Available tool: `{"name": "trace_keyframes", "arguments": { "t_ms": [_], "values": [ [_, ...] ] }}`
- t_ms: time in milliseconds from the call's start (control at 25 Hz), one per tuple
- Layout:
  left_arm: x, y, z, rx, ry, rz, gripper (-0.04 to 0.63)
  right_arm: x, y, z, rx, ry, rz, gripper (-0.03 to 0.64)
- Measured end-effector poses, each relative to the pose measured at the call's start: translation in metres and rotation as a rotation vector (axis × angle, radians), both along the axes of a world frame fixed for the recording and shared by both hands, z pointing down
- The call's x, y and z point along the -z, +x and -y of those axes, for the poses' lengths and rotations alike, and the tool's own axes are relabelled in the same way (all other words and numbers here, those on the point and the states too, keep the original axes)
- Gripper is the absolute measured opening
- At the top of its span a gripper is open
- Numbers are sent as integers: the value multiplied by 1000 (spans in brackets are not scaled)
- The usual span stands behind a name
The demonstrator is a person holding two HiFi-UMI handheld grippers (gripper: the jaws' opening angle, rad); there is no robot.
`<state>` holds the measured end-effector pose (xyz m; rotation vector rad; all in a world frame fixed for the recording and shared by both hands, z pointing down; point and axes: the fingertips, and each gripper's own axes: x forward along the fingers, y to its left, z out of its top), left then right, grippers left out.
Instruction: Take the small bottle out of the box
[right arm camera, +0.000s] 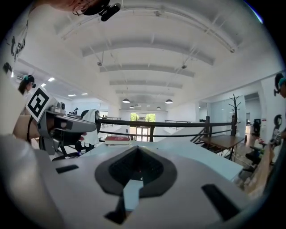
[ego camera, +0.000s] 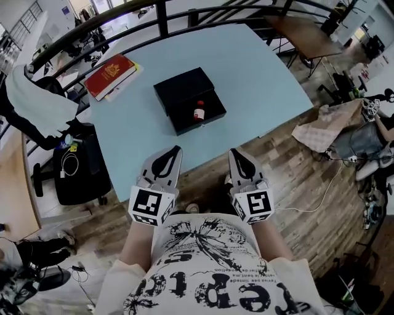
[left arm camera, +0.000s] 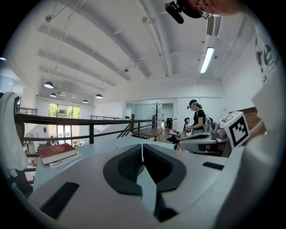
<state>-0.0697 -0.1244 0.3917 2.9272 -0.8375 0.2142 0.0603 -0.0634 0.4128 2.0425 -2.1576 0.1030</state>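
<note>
A black box (ego camera: 180, 90) lies open in the middle of the light blue table (ego camera: 252, 67). Inside its front half stands the small white bottle (ego camera: 199, 111) with a red cap. Both grippers hover at the table's near edge, short of the box and apart from it. My left gripper (ego camera: 176, 148) (left arm camera: 142, 146) has its pads pressed together with nothing between them. The right gripper (ego camera: 233, 151) (right arm camera: 136, 148) also comes to a closed point and holds nothing. In both gripper views the box and the bottle are hidden behind the jaws.
A red book (ego camera: 111, 73) (left arm camera: 57, 153) (right arm camera: 117, 140) lies at the table's far left corner. A dark railing (ego camera: 161, 18) runs behind the table. A black chair (ego camera: 80, 166) with a white garment (ego camera: 37, 104) stands left; a cloth heap (ego camera: 326, 126) lies right.
</note>
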Motion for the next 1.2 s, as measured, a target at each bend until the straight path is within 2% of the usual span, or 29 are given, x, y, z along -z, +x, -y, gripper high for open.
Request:
{"name": "trace_keyframes", "arguments": {
  "t_ms": [120,320,680,800,1040,1200],
  "values": [
    [-7,9,18,46,1,13,23,-8,13,26,49,-7,4,12],
    [-9,29,58,181,-11,10,23,-9,41,82,173,-8,1,12],
    [-17,93,119,422,-62,43,23,-6,101,176,444,-40,-48,12],
    [-27,114,135,479,-84,51,23,-14,121,201,504,-60,-50,12],
    [-70,137,155,604,-186,101,23,-32,144,236,635,-102,-47,12],
    [-100,146,165,635,-290,137,25,-44,152,252,665,-126,-31,12]
  ]
}}
